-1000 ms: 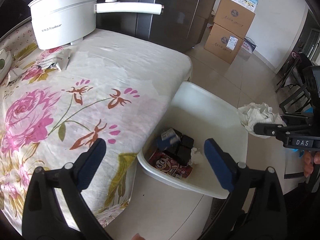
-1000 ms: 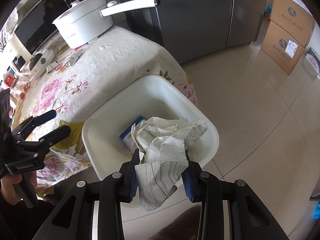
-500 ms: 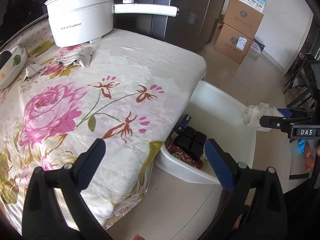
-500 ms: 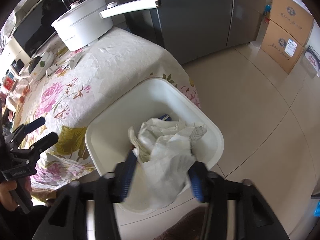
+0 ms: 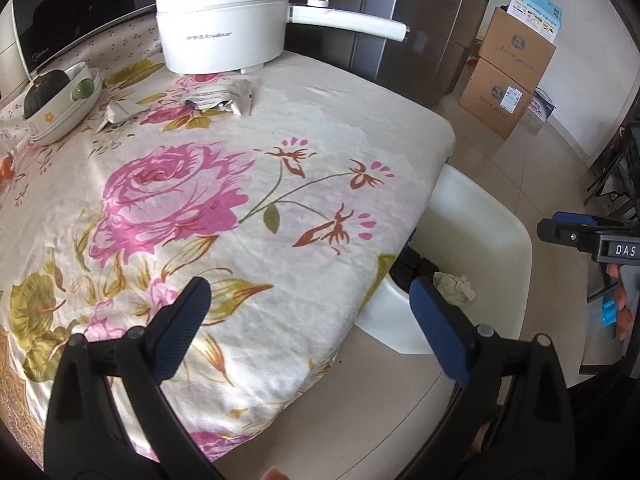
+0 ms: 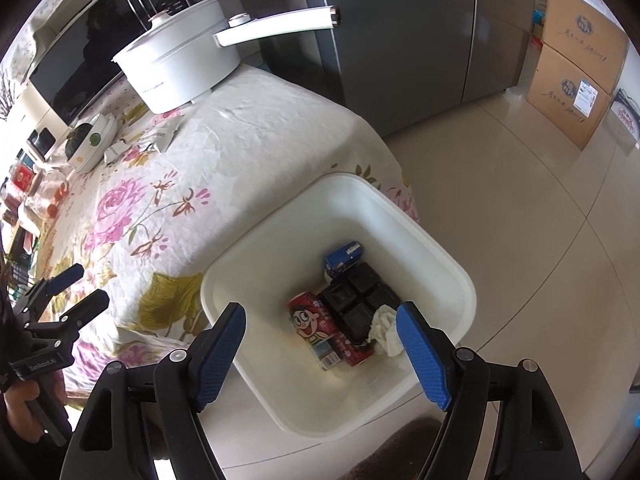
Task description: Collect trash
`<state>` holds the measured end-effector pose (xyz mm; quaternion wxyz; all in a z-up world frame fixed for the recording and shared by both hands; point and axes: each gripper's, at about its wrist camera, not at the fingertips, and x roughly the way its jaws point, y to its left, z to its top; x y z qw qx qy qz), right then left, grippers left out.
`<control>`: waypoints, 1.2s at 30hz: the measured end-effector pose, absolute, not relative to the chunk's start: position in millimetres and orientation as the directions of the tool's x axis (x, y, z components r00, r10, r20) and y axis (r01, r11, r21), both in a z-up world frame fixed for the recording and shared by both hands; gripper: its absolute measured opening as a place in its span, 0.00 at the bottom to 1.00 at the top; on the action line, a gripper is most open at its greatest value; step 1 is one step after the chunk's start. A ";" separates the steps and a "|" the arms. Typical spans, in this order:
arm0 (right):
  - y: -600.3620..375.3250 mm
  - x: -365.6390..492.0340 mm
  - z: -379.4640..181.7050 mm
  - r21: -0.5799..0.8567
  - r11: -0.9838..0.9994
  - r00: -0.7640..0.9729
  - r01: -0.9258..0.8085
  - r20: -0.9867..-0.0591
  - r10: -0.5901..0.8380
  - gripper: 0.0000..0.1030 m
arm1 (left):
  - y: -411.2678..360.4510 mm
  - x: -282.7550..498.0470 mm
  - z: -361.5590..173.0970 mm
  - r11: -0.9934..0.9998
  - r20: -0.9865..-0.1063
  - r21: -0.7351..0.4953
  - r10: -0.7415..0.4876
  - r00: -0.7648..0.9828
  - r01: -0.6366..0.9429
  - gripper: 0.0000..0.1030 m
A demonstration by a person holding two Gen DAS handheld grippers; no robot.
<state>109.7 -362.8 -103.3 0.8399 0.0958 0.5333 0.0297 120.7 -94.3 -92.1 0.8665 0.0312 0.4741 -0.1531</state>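
Our right gripper [image 6: 320, 336] hangs over the white bin [image 6: 460, 276] beside the desk [image 5: 224, 208]; its jaws have just been opening and now stand spread with nothing between them. The crumpled tissue [image 6: 386, 330] lies on the bin floor just below and between the jaws, resting against a black tray [image 6: 356, 300], with a red can [image 6: 320, 328] toward the left jaw and a blue packet [image 6: 344, 256] farther ahead. Our left gripper [image 5: 308, 320] is spread too and empty, hovering over the near edge of the flowered desk. Ahead of its jaws, well apart from them and close to the white pot [image 5: 224, 36], lies the remaining trash: a flattened silvery wrapper [image 5: 220, 98] and a smaller torn scrap [image 5: 120, 114] just beside a white dish [image 5: 64, 108]. We judge these to be very light, thin and soft, likely slick foil that crumples and slides on the cloth rather than resisting. We would take the wrapper where it puckers up off the cloth, pinching across a raised fold instead of scraping at a flat edge, and press gently so the tablecloth is not gathered in with it.
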 end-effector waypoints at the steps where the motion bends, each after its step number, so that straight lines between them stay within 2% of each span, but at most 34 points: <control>1: -359.9 110.4 -101.8 0.196 0.979 0.431 0.051 -0.889 0.155 0.78 | -89.6 120.9 -91.6 0.955 -0.833 -0.093 -0.230 0.503 0.282 0.96; 17: -275.6 145.6 -82.8 0.202 0.979 0.455 -0.023 -0.870 0.190 0.81 | 12.6 118.9 -78.4 0.990 -0.856 -0.138 -0.135 0.498 0.030 0.96; 27: -218.0 182.3 -87.8 0.199 0.979 0.467 -0.040 -0.863 0.194 0.82 | 67.6 111.7 -70.7 0.994 -0.851 -0.105 -0.072 0.521 -0.035 0.97; 32: -196.7 214.9 -96.8 0.251 0.968 0.459 0.000 -0.860 0.223 0.82 | 92.9 110.1 -72.2 0.997 -0.840 -0.058 -0.020 0.542 -0.053 0.97; 36: -179.2 248.5 -101.3 0.272 0.962 0.490 0.029 -0.843 0.223 0.82 | 107.1 110.4 -79.7 0.997 -0.838 -0.062 -0.027 0.546 -0.046 0.97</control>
